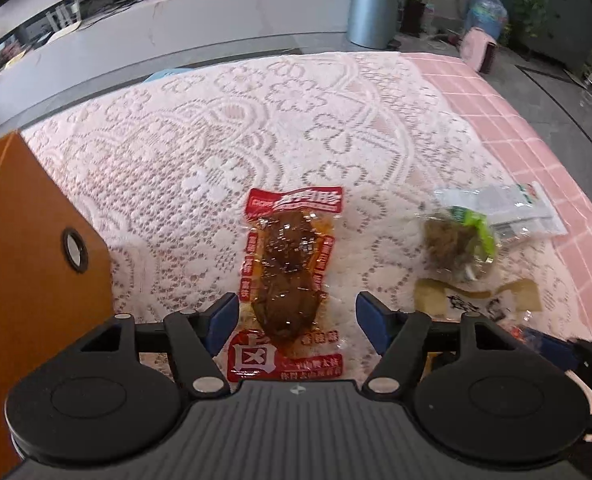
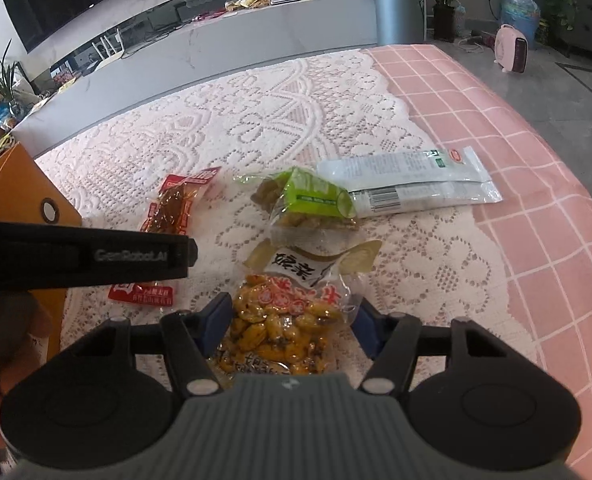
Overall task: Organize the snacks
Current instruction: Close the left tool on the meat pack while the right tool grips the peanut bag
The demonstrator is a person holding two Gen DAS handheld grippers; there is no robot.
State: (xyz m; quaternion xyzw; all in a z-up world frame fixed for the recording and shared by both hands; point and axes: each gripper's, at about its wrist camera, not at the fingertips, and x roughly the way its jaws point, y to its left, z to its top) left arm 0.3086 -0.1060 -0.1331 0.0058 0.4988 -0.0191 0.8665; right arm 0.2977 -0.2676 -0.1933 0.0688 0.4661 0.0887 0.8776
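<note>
Left wrist: red snack packet [image 1: 286, 280] between wide-apart left gripper [image 1: 296, 320] fingers.

"GenRobot.AI" marks the left claw's body [image 2: 128, 256]; the olive packet [image 2: 315, 266] perhaps reads "嫁菜".

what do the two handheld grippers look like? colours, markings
Both match: left gripper and right gripper have a ribbed grey body, black linkage arms with silver pivot pins, round black discs either side, and blue finger pads. In the right wrist view, the left unit's black side reads "GenRobot.AI" in grey lettering. No cables visible.
</note>
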